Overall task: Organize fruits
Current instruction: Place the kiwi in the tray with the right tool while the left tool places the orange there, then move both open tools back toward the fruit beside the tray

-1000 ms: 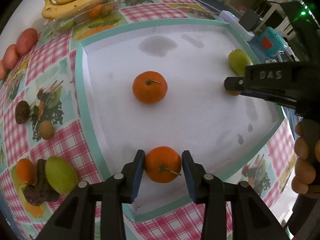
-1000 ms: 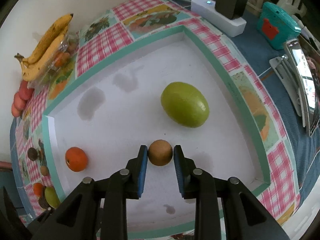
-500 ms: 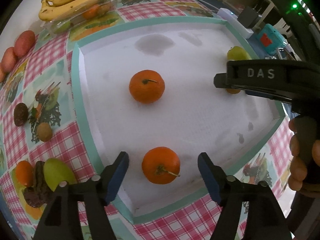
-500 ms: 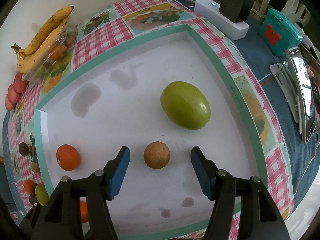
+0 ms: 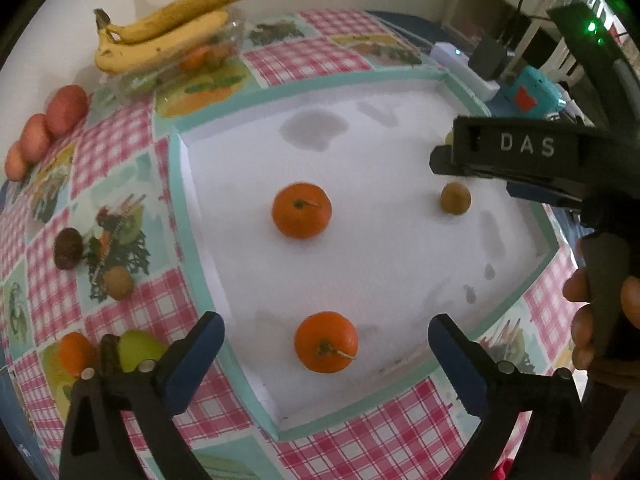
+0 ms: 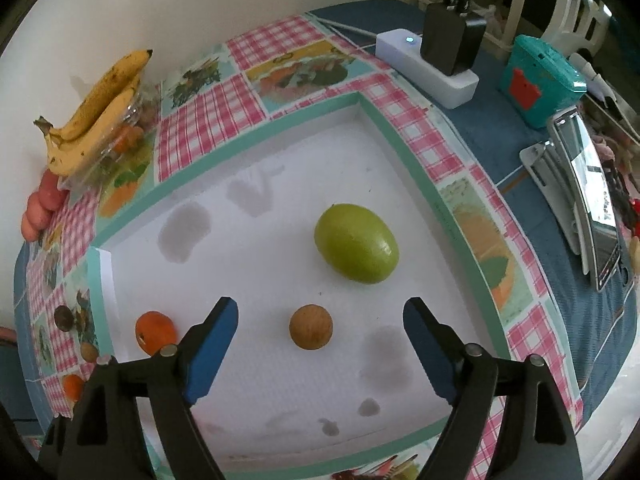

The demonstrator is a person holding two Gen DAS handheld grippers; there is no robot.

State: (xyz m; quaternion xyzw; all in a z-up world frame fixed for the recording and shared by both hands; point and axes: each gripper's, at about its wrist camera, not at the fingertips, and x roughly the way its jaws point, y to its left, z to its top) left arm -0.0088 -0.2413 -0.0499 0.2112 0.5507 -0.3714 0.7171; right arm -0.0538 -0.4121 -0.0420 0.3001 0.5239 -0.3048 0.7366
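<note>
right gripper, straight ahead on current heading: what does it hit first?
The right gripper, open, would likely meet the small brown round fruit lying between its fingers on the white tray; the green fruit sits beyond, slightly right.

On my right gripper (image 5: 516, 152), seen from my left wrist camera, white capitals spell "DAS" along its black side. I can read no other lettering or numbers anywhere.

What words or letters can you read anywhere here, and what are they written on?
"DAS": white letters on the side of the right tool, seen from the left wrist view.
Phone screen: something shows on it, too blurred to read.
Teal box: a red mark, no readable letters.
Nothing else can be read.
</note>
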